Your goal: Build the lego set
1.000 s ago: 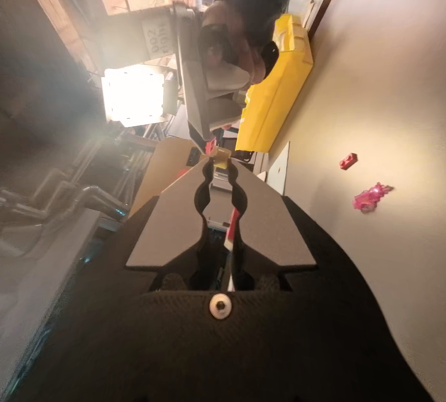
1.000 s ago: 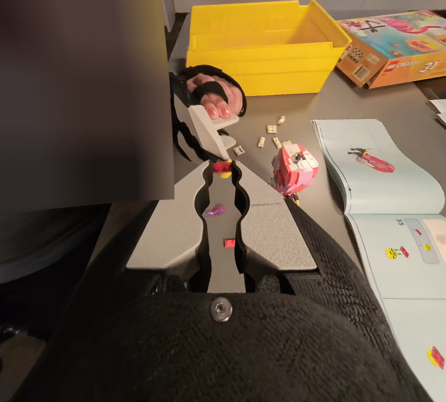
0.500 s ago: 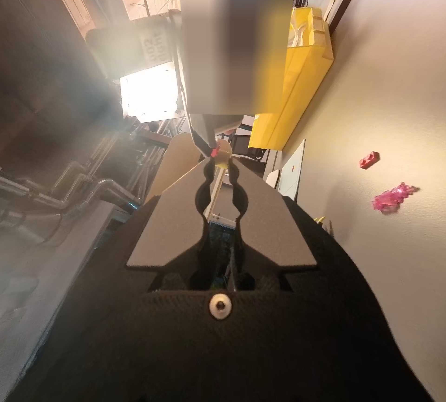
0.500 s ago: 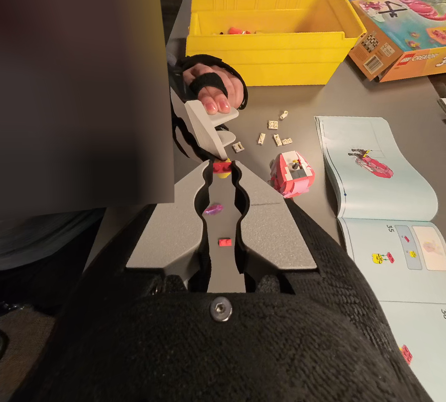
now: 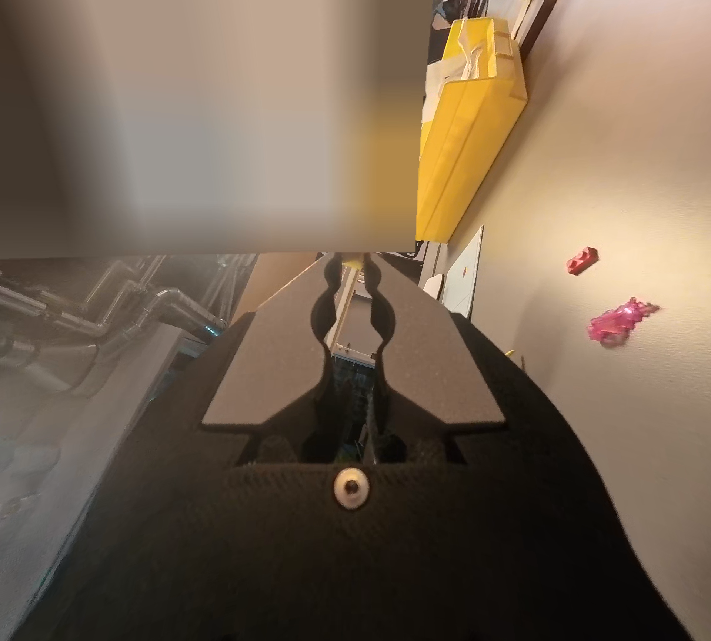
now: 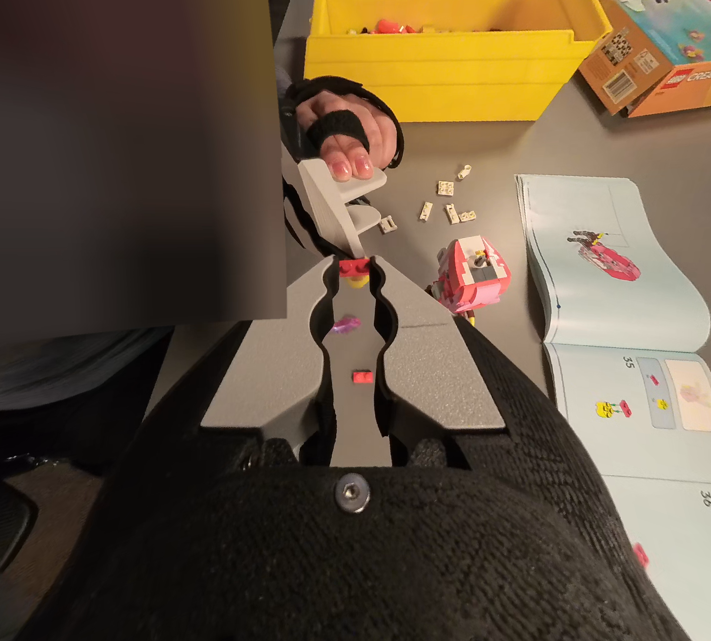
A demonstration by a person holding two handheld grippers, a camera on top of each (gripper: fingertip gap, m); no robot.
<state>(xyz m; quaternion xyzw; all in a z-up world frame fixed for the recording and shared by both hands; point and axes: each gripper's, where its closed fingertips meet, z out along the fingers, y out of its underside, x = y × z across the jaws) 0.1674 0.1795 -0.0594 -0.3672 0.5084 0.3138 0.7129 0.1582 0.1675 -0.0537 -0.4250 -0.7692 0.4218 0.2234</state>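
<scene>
My right gripper (image 6: 354,265) is shut on a small red two-stud plate (image 6: 354,268), held by its ends above the grey table (image 6: 500,145). A small yellow piece (image 6: 357,281) sits against the plate's underside. My left gripper (image 5: 351,260) is shut on that yellow piece (image 5: 353,261); a blurred patch hides what lies beyond its tips. In the right wrist view the left gripper's grey finger (image 6: 334,214) comes down from above, with a hand (image 6: 346,134) behind it, and its tip meets the red plate.
On the table lie a loose red plate (image 6: 362,376), a clear pink piece (image 6: 346,324), several small white pieces (image 6: 446,187) and a pink and red brick model (image 6: 473,276). A yellow bin (image 6: 442,84) stands behind, with a printed box (image 6: 654,45) and an open booklet (image 6: 615,276) to the right.
Both grippers stay shut on the joined red and yellow pieces. The right wrist view has tilted, so the bin's inside now shows. The left wrist view has shifted a little.
</scene>
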